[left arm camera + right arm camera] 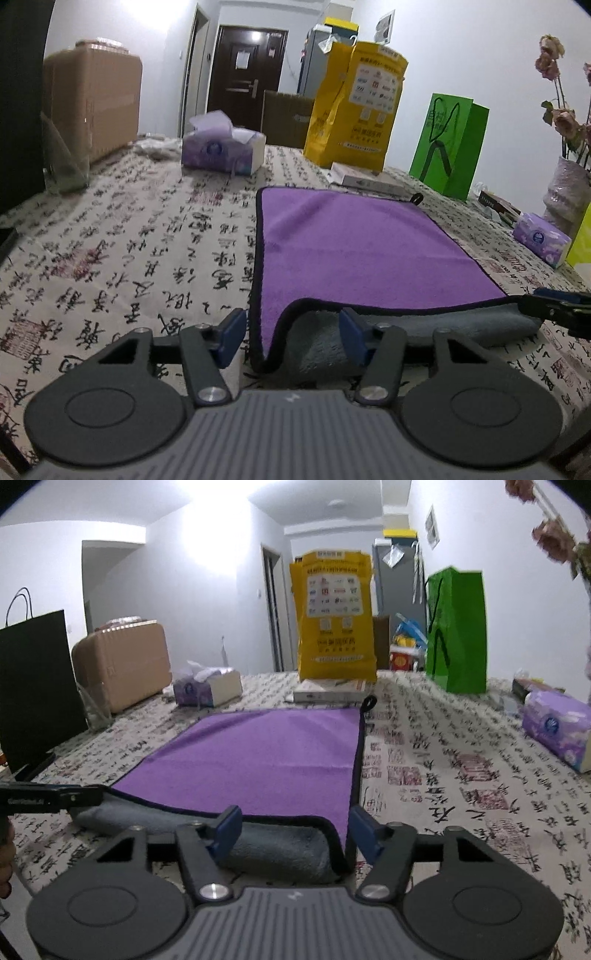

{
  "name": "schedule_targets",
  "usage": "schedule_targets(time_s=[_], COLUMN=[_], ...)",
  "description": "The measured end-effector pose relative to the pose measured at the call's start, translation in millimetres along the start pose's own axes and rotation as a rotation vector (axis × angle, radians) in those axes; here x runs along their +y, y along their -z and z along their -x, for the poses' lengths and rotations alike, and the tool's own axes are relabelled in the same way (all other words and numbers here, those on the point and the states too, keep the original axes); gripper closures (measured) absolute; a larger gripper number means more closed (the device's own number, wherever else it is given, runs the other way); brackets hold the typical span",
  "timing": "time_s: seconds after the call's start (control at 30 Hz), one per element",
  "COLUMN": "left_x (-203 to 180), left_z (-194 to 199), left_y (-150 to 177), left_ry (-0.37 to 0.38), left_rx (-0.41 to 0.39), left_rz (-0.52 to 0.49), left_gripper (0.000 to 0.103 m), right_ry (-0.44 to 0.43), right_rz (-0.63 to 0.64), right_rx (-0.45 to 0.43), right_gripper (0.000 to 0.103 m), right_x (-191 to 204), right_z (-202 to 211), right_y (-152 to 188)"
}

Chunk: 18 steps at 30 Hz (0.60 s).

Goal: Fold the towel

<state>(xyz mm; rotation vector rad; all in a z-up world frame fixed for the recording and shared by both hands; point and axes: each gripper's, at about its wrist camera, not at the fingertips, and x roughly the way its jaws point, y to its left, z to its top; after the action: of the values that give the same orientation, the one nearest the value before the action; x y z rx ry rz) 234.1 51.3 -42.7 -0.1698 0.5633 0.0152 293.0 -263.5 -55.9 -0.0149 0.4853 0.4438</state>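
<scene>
A purple towel (354, 251) with a dark hem and a grey underside lies flat on the patterned tablecloth. Its near edge is curled over, showing grey. It also shows in the right wrist view (258, 760). My left gripper (291, 336) is open, its blue fingers on either side of the near left corner. My right gripper (295, 834) is open, its fingers on either side of the near right corner. The right gripper shows at the right edge of the left wrist view (561, 306). The left gripper shows at the left edge of the right wrist view (48, 797).
Beyond the towel stand a yellow bag (354, 107), a green bag (450, 144), a flat white box (328, 694) and a tissue box (221, 147). A tan suitcase (122, 664) and a black bag (37, 686) are left. A tissue pack (557, 727) lies right.
</scene>
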Motion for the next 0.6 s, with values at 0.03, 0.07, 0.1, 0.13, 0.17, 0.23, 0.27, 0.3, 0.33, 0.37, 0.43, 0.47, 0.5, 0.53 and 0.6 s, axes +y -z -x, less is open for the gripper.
schedule_targets(time_s=[0.03,0.07,0.1,0.13,0.17,0.23,0.27,0.3,0.33,0.37,0.43,0.47,0.5,0.53,0.6], left_x=[3,4,5,6,6,5,5,5,4,3,1,0,0,-1,-1], left_z=[-2,-3,-4,-5,-4,-5,-4,-4,-3,-3,-4,-4,-4,-5,-7], left_y=[0,0,1,1,2,2,1,0,-2,-4,-8,-9,-11,-12,-16], left_ry=[0.006,0.014,0.020,0.020,0.021,0.013,0.016,0.016,0.015,0.015,0.015,0.017,0.019,0.016,0.014], left_rx=[0.009,0.015,0.021,0.021,0.015,0.007,0.002,-0.003,-0.006,-0.009,-0.011,-0.017,-0.026,-0.032,-0.039], left_rz=[0.012,0.021,0.031,0.037,0.037,0.025,0.021,0.021,0.018,0.014,0.004,0.004,0.003,0.004,0.004], left_gripper=[0.045,0.046,0.046,0.053,0.065,0.083,0.088,0.091,0.095,0.096,0.097,0.097,0.097,0.097,0.097], right_ry=[-0.005,-0.008,-0.009,-0.013,-0.018,-0.016,-0.013,-0.006,-0.004,-0.005,-0.002,0.000,0.003,0.005,0.006], right_rz=[0.002,0.005,0.006,0.006,0.005,0.009,0.014,0.017,0.019,0.022,0.031,0.038,0.047,0.059,0.074], right_rx=[0.014,0.029,0.043,0.053,0.058,0.066,0.070,0.072,0.071,0.069,0.057,0.054,0.047,0.038,0.032], right_gripper=[0.050,0.052,0.054,0.062,0.070,0.086,0.094,0.095,0.097,0.098,0.098,0.098,0.098,0.098,0.098], right_x=[-1,-2,-3,-4,-5,-6,-7,-7,-8,-8,-9,-8,-8,-7,-7], right_z=[-4,-7,-10,-12,-12,-14,-14,-15,-15,-15,-15,-15,-15,-16,-18], right_y=[0,0,0,1,2,3,4,5,5,4,2,1,0,-1,-5])
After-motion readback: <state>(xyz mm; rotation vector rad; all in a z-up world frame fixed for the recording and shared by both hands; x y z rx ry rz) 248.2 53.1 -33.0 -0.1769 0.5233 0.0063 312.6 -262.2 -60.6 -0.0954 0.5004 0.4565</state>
